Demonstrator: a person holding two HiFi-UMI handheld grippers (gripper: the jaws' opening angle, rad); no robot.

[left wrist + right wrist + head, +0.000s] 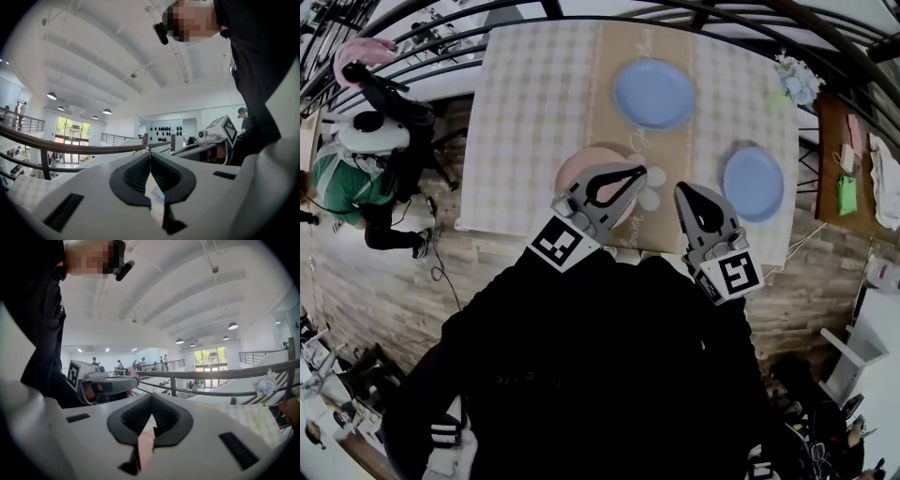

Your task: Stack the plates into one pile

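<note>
At the table's [534, 112] near edge: my left claw [639, 174] has its jaws together and empty, and in the head view it overlaps the pink plate [575, 169]. My right claw [684, 192] is also closed on nothing. It sits between the pink plate and the right blue plate [752, 183], nearer the pink. The far blue plate [654, 94] lies mid-table, well apart from both claws.

Three round plates lie flat and apart on the worktop [530, 112]: far blue plate [654, 94] at centre, right blue plate [753, 183], near pink plate [572, 173], partly hidden.
</note>
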